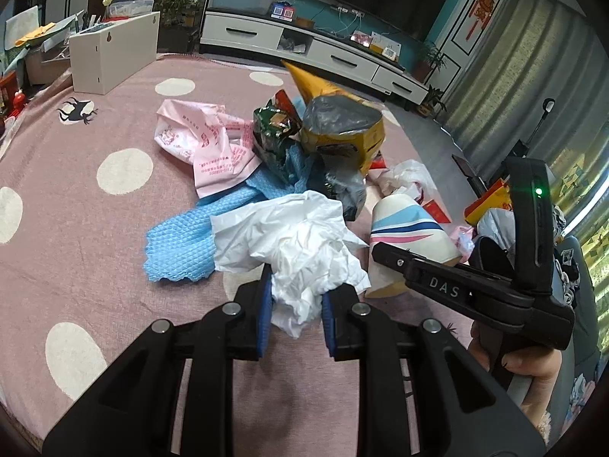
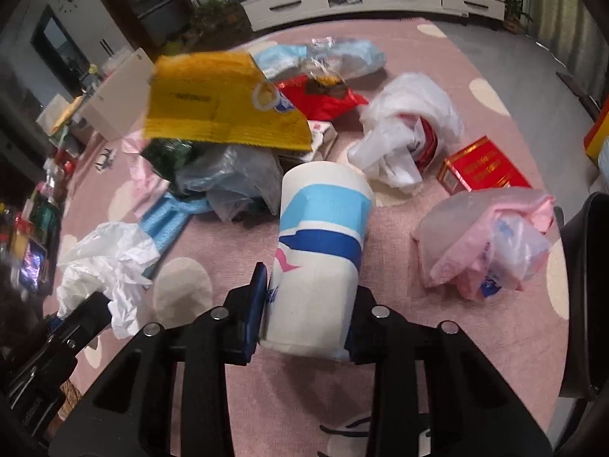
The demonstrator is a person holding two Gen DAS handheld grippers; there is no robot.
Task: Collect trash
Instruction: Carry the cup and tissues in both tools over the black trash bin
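Blue pads of the left gripper [image 1: 297, 316] pinch a crumpled white bag [image 1: 300, 251] above the pink rug [image 1: 76, 205]; the right gripper [image 2: 304, 316] clamps a paper cup [image 2: 319, 251] — white with blue bands — beside the trash heap; a pink bag [image 2: 491, 243] lies near, a red box [image 2: 483, 167] behind it.

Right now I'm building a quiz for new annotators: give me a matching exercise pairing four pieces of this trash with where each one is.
Things:
1. white crumpled plastic bag
2. paper cup
3. red carton
4. blue mesh cloth

Places:
A. flat on the pink blanket, partly under other trash
B. between the right gripper's pads
C. lying free, beyond the pink bag
D. pinched in the left gripper

Pairs: 1-D, 2-B, 3-C, 4-A
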